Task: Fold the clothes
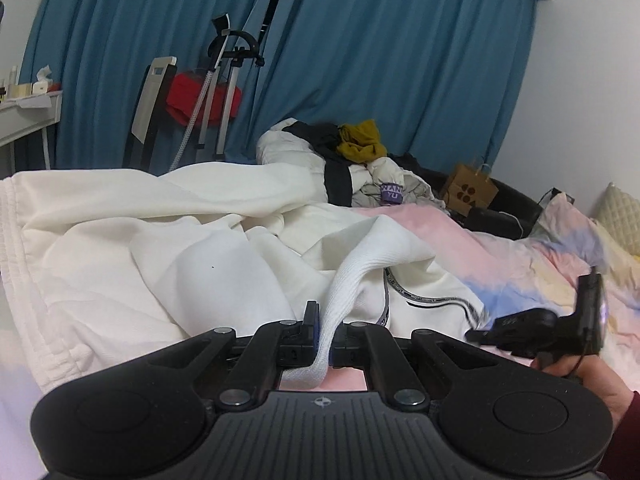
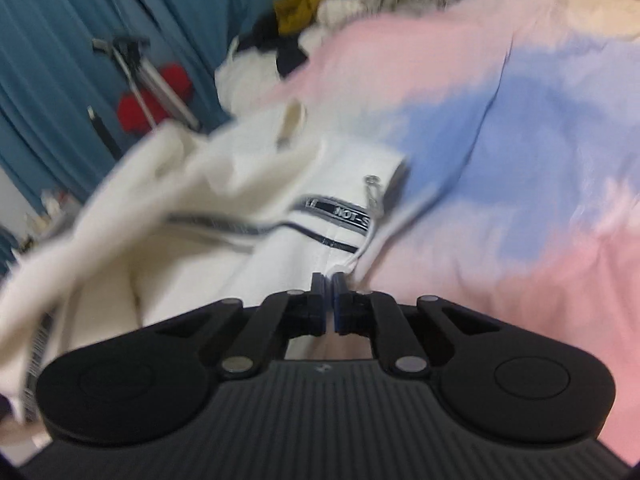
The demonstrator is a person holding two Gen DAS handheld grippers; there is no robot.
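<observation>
The left claw (image 1: pixel 323 334) is clenched on a ribbed white cuff (image 1: pixel 348 280) of the cream garment (image 1: pixel 160 240), which lies rumpled across the bed (image 1: pixel 500 256). The right claw (image 2: pixel 329 300) pinches the garment's edge by its black printed band (image 2: pixel 340 214), jaws nearly together; this view is blurred. Beyond, a clothes pile (image 1: pixel 344 160) sits on the bed, a paper bag (image 1: pixel 470 190) beside it. Blue curtains (image 1: pixel 380 60) hang behind.

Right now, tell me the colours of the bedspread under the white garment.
Pastel pink, blue and pale yellow patches on the bedspread, clearest in the left wrist view.
</observation>
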